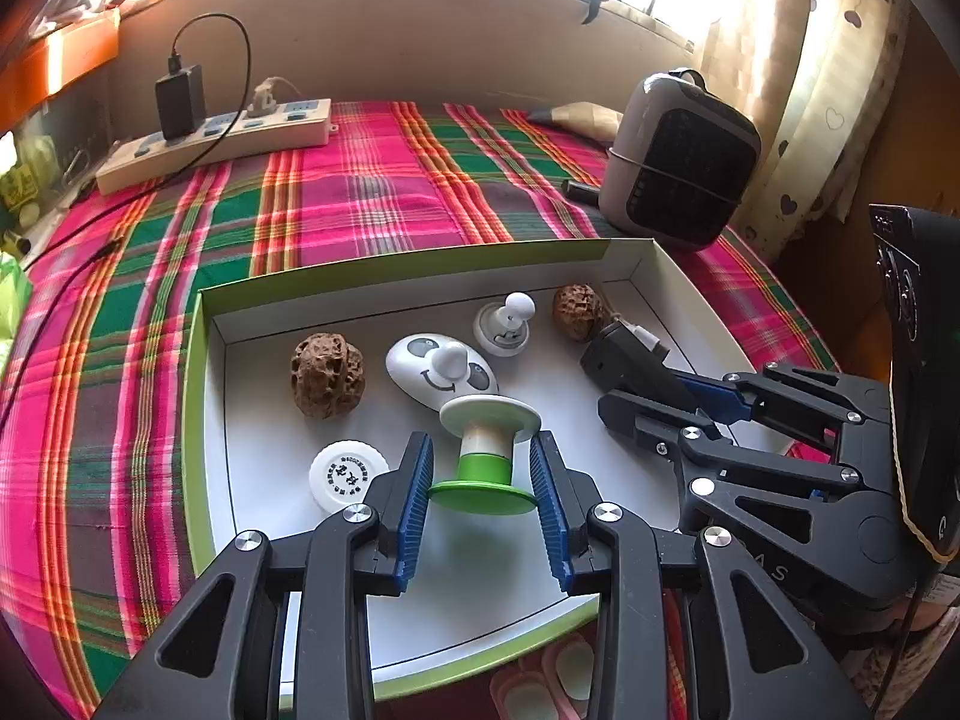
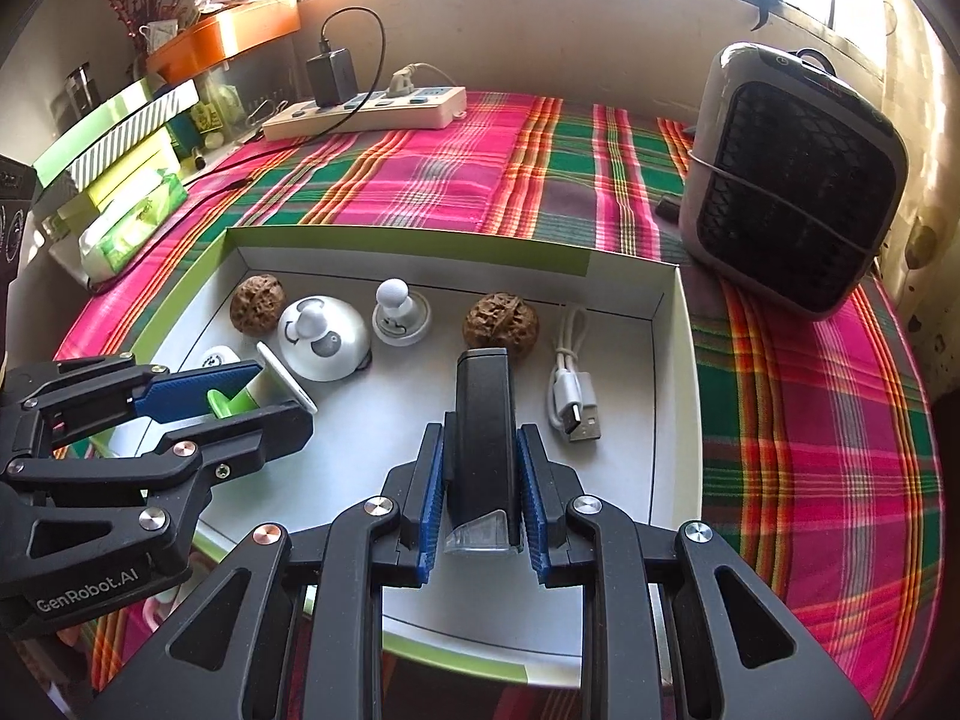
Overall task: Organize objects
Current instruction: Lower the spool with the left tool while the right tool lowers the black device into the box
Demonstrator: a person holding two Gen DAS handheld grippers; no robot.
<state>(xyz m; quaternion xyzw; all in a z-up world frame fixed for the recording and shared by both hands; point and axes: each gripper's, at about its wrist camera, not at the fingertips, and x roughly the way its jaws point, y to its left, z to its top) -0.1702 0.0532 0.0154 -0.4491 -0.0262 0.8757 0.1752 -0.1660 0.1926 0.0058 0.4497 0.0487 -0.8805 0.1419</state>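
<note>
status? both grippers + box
Left gripper shut on green-and-white spool. Right gripper shut on black device. Both over the white box, which holds walnuts and a USB cable. Nothing blocking.

I'm working in a home: a desk under a plaid cloth (image 2: 456, 180), heart-print curtain (image 1: 840, 78) at the window, a power strip (image 2: 366, 111), a small heater (image 2: 792, 180), stacked boxes (image 2: 114, 150).

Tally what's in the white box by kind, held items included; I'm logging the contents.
Walnuts: 2
White knob toys: 2
White round cap: 1
Green-and-white spool, in left gripper: 1
Black device, in right gripper: 1
White USB cable: 1
Total: 8
</note>
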